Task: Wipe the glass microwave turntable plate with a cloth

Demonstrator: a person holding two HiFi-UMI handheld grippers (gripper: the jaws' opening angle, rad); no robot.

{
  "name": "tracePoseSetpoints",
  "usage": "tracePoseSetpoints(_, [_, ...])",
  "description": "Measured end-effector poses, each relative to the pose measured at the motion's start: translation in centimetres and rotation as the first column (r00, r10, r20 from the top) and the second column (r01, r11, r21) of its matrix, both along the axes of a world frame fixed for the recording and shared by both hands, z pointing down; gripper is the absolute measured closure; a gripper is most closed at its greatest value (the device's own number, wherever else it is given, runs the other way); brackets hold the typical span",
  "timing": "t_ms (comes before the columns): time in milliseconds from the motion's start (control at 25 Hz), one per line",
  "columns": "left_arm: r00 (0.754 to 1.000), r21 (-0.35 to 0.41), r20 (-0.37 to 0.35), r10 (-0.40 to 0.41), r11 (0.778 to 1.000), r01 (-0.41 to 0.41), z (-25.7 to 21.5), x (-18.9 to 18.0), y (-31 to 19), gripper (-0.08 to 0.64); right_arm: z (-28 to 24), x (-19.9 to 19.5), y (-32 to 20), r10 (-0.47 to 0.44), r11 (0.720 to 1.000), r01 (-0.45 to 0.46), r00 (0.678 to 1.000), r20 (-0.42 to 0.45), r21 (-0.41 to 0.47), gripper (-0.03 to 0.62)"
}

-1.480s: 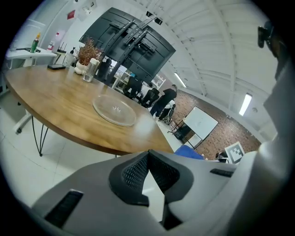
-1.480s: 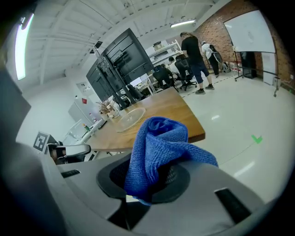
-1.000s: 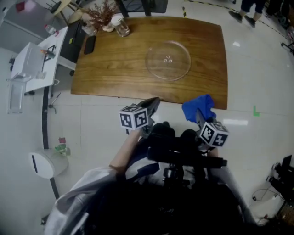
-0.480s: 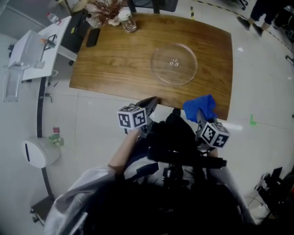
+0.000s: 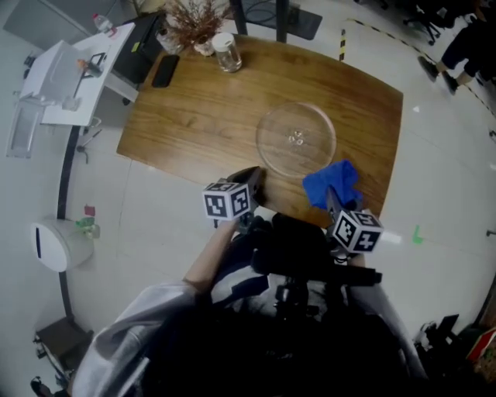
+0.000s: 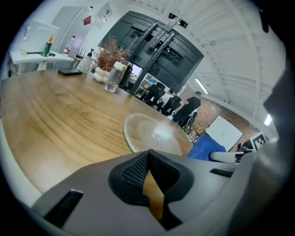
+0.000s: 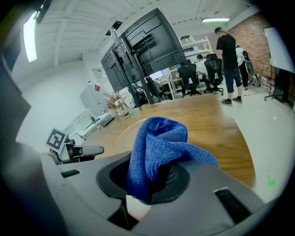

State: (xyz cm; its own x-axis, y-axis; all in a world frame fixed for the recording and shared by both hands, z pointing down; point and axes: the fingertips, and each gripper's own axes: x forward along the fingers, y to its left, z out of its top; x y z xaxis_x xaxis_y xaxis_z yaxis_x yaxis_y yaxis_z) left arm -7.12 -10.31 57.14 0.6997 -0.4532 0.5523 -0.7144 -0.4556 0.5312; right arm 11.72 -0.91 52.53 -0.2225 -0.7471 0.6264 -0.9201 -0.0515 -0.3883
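The clear glass turntable plate [image 5: 296, 140] lies flat on the wooden table [image 5: 201, 108], right of its middle; the left gripper view shows the plate [image 6: 150, 135] just ahead. My right gripper [image 5: 332, 194] is shut on a bunched blue cloth [image 5: 331, 183], held over the table's near edge just short of the plate. The cloth [image 7: 156, 150] fills the right gripper view's centre. My left gripper [image 5: 249, 180] is shut with nothing in it, at the table's near edge left of the plate.
A glass jar [image 5: 228, 53], a dried plant [image 5: 195, 22] and a black phone [image 5: 163, 70] stand at the table's far left corner. A white side desk [image 5: 70, 68] is further left. People and office chairs [image 7: 203, 69] are beyond the table.
Both grippers have come closer to the table; the cloth now overlaps the table's near edge beside the plate. Neither grip has changed.
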Motion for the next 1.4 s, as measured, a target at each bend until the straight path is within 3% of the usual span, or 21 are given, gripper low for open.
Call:
tracePoseSetpoints(120, [0.999, -0.008, 0.050, -0.011, 1.000, 0.012, 1.1, 1.2, -1.2, 0.565, -0.5, 1.8, -1.4, 0.015, 1.000, -0.015, 1.000, 0.003, 0.007, 0.509])
tracePoseSetpoints(320, [0.972, -0.001, 0.234, 0.006, 1.000, -0.006, 2.6, 1.7, -2.6, 0.565, -0.8, 4.5, -3.4, 0.047, 0.999, -0.047, 0.999, 0.011, 0.005, 0.509])
tracePoseSetpoints(480, [0.985, -0.096, 0.172, -0.030, 0.994, 0.047, 3.3, 2.4, -2.4, 0.565, -0.8, 5.0, -6.1, 0.017, 1.000, -0.018, 0.999, 0.033, 0.020, 0.509])
tracePoseSetpoints(760, [0.987, -0.154, 0.154, -0.051, 0.985, 0.075, 3.6, 2.6, -2.3, 0.565, -1.9, 4.2, -13.1, -0.063, 0.992, 0.063, 0.998, 0.002, 0.110, 0.509])
tracePoseSetpoints(1120, [0.993, -0.155, 0.087, -0.080, 0.984, 0.093, 3.7, 2.9, -1.8, 0.565, -1.6, -2.9, -23.3, -0.272, 0.943, 0.284, 0.958, -0.086, 0.174, 0.509])
tracePoseSetpoints(1280, [0.994, -0.156, 0.071, -0.088, 0.983, 0.098, 3.9, 2.9, -1.9, 0.565, -0.1, -5.1, -25.5, -0.316, 0.933, 0.333, 0.939, -0.133, 0.139, 0.509])
tracePoseSetpoints(1400, [0.994, -0.154, 0.075, -0.084, 0.984, 0.095, 3.9, 2.9, -1.9, 0.565, 1.0, -6.3, -24.9, -0.335, 0.932, 0.346, 0.936, -0.111, 0.109, 0.509])
